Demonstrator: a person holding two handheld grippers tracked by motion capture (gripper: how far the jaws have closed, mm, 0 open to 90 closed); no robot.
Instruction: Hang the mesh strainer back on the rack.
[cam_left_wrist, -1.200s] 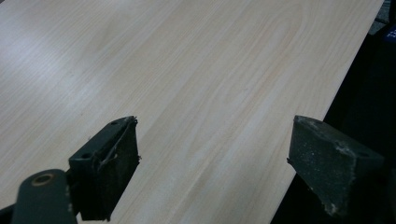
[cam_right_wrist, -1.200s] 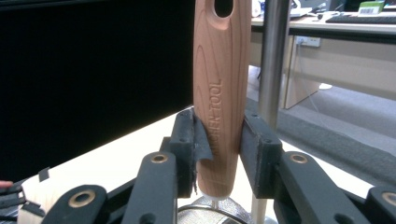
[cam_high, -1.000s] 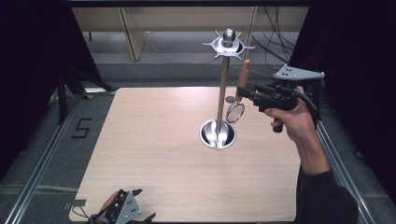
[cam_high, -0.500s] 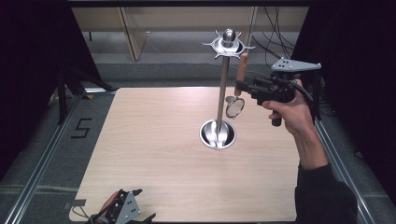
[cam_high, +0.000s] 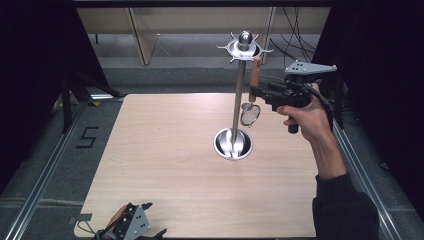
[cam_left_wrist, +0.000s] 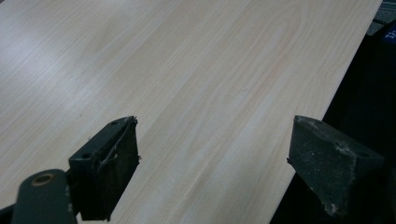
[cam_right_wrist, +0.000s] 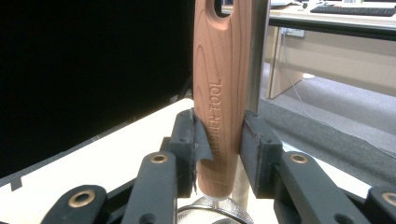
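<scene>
Strainer (cam_high: 249, 114) with wooden handle (cam_high: 255, 72) hangs upright beside the pole of the metal stand (cam_high: 238, 95), high view; right claw (cam_high: 256, 93) clamped on the handle, below the stand's hook ring. Left claw (cam_high: 131, 227) low at the near edge of the surface (cam_high: 165, 150), well apart from the stand.
Left gripper view: left claw (cam_left_wrist: 215, 163) jaws apart, nothing between, bare surface (cam_left_wrist: 187, 70) beneath.
Right gripper view: right claw (cam_right_wrist: 218, 149) pads press both sides of the handle (cam_right_wrist: 217, 93); pole just behind.

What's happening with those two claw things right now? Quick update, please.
Right gripper shut on wooden-handled strainer, beside the stand pole. Left gripper open over table. Nothing in the way.
</scene>
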